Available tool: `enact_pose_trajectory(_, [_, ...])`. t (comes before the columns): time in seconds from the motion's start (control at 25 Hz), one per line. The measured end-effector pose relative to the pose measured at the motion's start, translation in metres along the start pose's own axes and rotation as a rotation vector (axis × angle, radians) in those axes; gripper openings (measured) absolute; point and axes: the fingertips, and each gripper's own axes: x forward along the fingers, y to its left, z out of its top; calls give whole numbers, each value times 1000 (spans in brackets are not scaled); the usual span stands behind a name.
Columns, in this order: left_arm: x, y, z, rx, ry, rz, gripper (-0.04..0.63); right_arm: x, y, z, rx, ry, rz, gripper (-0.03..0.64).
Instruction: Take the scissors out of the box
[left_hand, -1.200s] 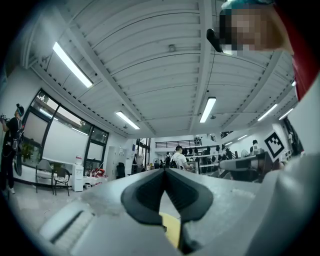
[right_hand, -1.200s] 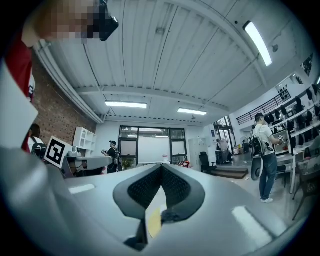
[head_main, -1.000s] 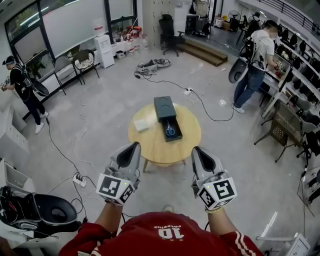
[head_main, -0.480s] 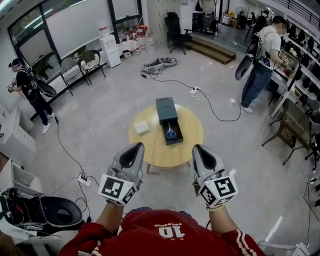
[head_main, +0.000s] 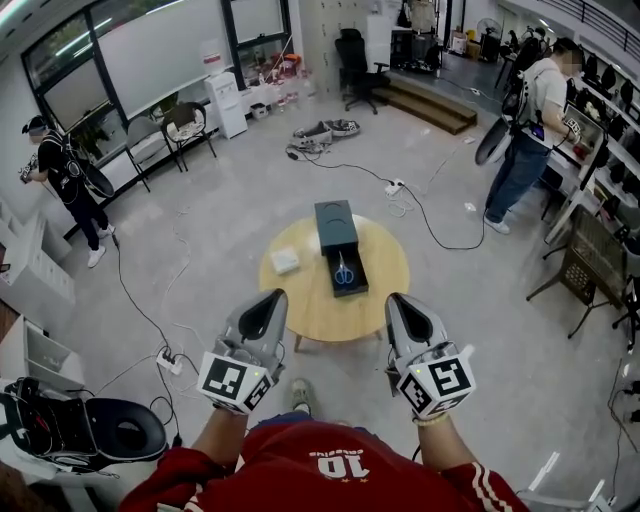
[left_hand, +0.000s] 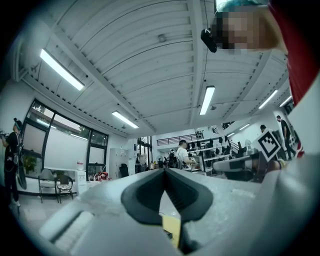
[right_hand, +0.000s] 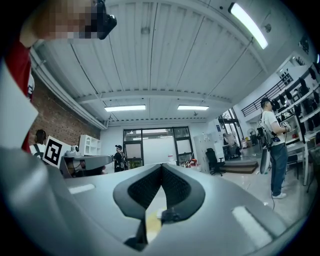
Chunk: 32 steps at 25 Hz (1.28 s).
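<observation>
blue handles mark the scissors (head_main: 343, 272), lying in the open near part of the dark box (head_main: 335, 222), its lid or sleeve pushed to the far side. they sit in the middle of the round wooden table (head_main: 300, 300), a touch right of centre. their long axis looks to run near to far, in line with the box, though they are too small for me to tell which end the blades are on. a small white packet (head_main: 285, 260) lies on the table just left of the box, apart from it.

from my grippers the scissors lie straight ahead on the far side, well apart, almost between the two. my left gripper (head_main: 270, 300) and my right gripper (head_main: 398, 303) are both held level, short of the table's near edge, touching nothing. each has its jaws pressed together at the tips with nothing pinched between them. i judge the right one a shade nearer the scissors, and the reach is forward and down into the box. the jaws must spread before that, and should come across the scissors' length, not along it.

beyond the table, cables trail over the grey floor, and other people stand far left and far right.
</observation>
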Motion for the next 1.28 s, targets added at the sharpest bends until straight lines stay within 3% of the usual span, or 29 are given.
enact_pose_trajectory(0.44, [16,36,-10,-31,-6,25,3,37,-6,-11,-9,45,-11,-9])
enact_pose_trajectory(0.72, [53,56,-23,-38,-4,19,3,63,-33,-21,-23,67,-37,-9])
enact_pose_trajectory(1.28, [132,114,-27,-52,-38,-50,3,145,-61,-13,-56,51,-77,-9])
